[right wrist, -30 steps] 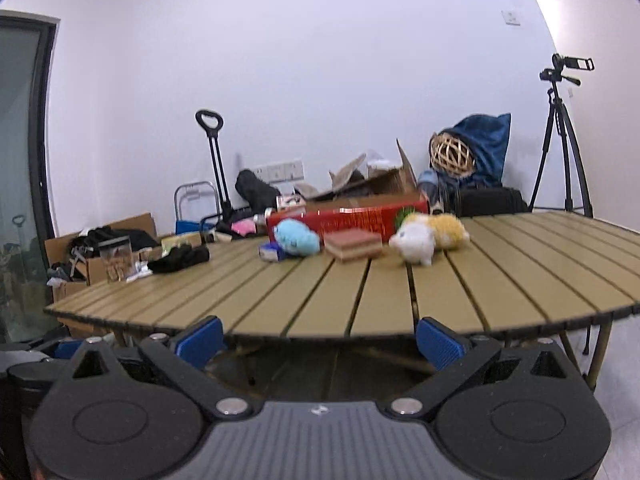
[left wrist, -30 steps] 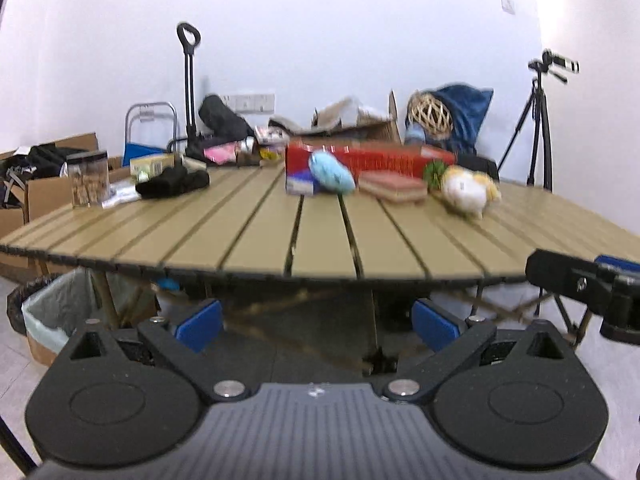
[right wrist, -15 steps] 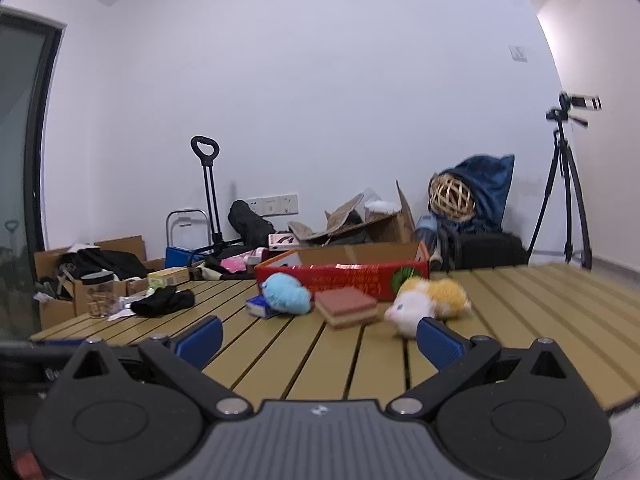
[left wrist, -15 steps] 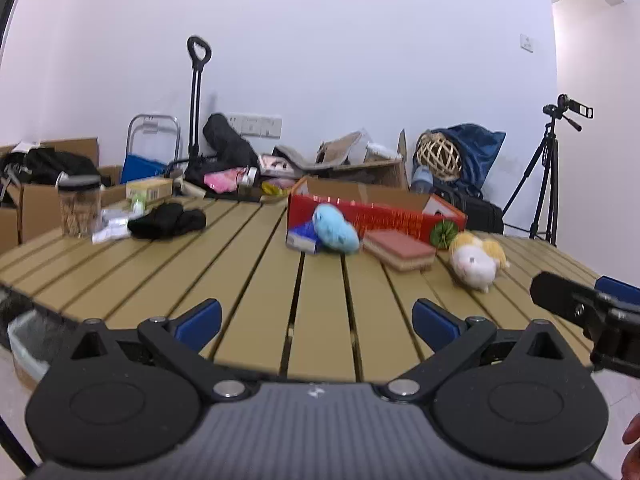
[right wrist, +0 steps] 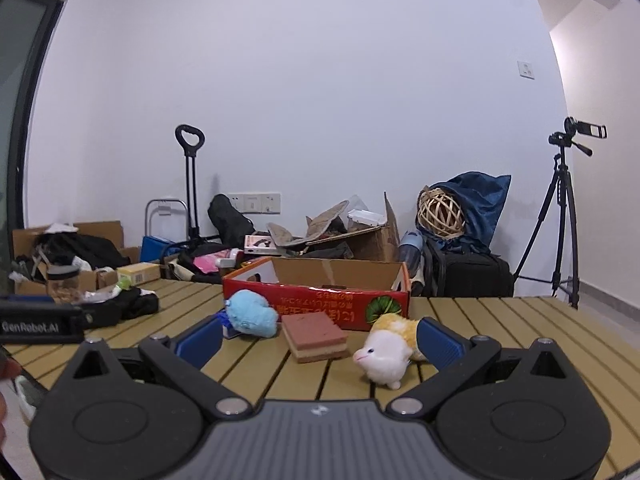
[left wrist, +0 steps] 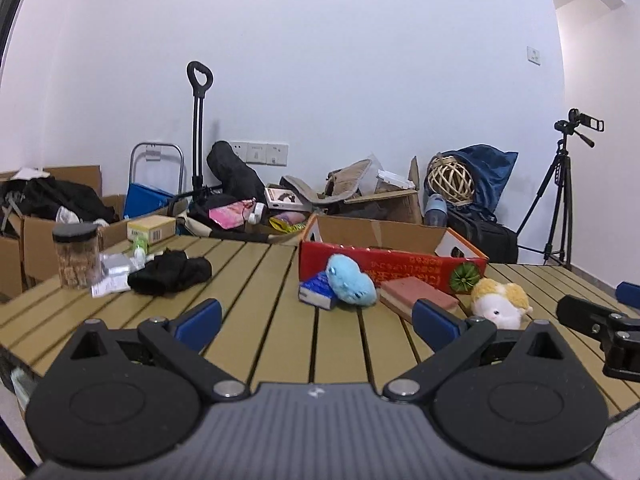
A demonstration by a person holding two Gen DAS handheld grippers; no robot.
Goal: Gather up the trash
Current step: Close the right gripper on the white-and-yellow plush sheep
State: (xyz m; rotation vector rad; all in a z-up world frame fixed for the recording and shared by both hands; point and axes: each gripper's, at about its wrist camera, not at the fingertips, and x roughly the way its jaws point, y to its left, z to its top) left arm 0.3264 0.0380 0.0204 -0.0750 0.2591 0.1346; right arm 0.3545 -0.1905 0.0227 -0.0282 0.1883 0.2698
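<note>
Both grippers, left (left wrist: 316,318) and right (right wrist: 318,338), hover spread wide and empty at the bottom of their frames. Wrappers (left wrist: 110,274), the likeliest trash, lie untouched at the table's (left wrist: 276,344) mid-left. Collecting seems not yet begun.

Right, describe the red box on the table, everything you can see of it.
The red box is a shallow open-topped cardboard carton lying on the slatted wooden table. Its outside is red with gold lettering printed upside down and a green round fruit picture at its right corner; the inside is plain brown. One end wall is white with a cut-out handle hole. The blue plush toy and the white and yellow plush toy sit just in front; whether they touch it is unclear.
</note>
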